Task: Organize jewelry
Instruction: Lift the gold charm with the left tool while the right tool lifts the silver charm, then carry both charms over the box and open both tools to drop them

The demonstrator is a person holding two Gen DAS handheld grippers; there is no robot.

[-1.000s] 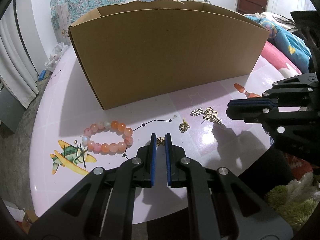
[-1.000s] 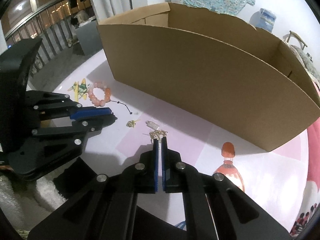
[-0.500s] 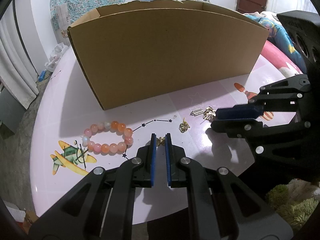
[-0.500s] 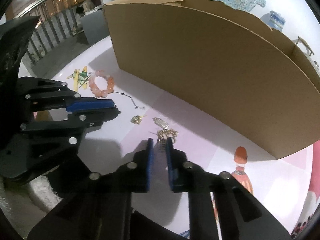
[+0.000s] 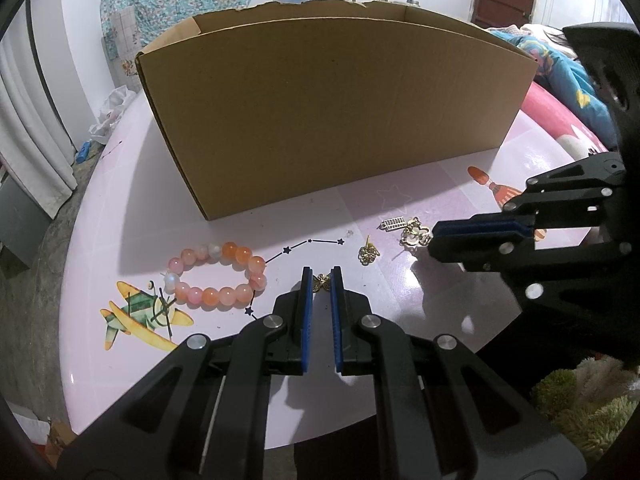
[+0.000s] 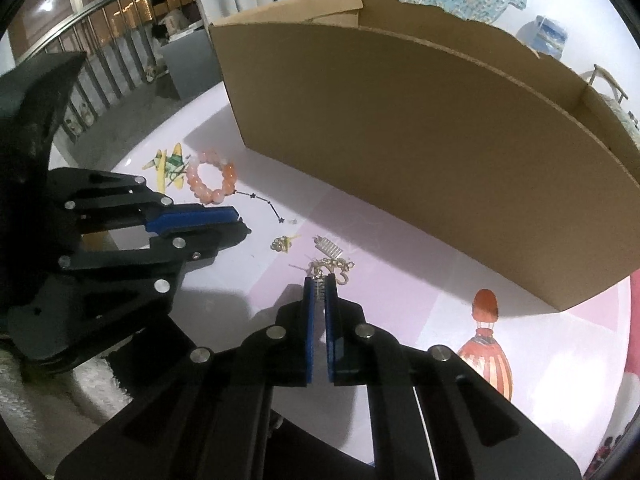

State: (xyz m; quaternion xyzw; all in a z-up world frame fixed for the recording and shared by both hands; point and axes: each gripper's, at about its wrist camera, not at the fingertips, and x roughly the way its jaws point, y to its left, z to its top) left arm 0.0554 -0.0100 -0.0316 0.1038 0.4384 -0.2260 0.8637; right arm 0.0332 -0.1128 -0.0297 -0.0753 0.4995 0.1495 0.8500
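Note:
My left gripper (image 5: 321,274) is shut on a small gold butterfly charm (image 5: 321,282) resting on the pink table (image 5: 120,220). My right gripper (image 6: 319,282) has its pads pinched on a small silver ribbed earring (image 6: 319,291) at the near edge of a tangle of gold earrings (image 6: 332,266). In the left wrist view the right gripper (image 5: 434,236) touches that tangle (image 5: 414,234) from the right. A second silver earring (image 6: 328,246), a gold flower stud (image 5: 367,252) and a pink-orange bead bracelet (image 5: 216,276) lie loose. Behind them stands an open cardboard box (image 5: 340,120).
A thin dark line of stars (image 5: 308,242) runs from the bracelet toward the stud. The table carries airplane (image 5: 140,316) and bottle (image 6: 486,356) decals. Its round edge is close below both grippers. A green shaggy rug (image 5: 592,420) lies on the floor at right.
The right gripper has come in from the right to the earring tangle and narrowed its jaws onto the silver earring. The left gripper has stayed still on the butterfly charm.

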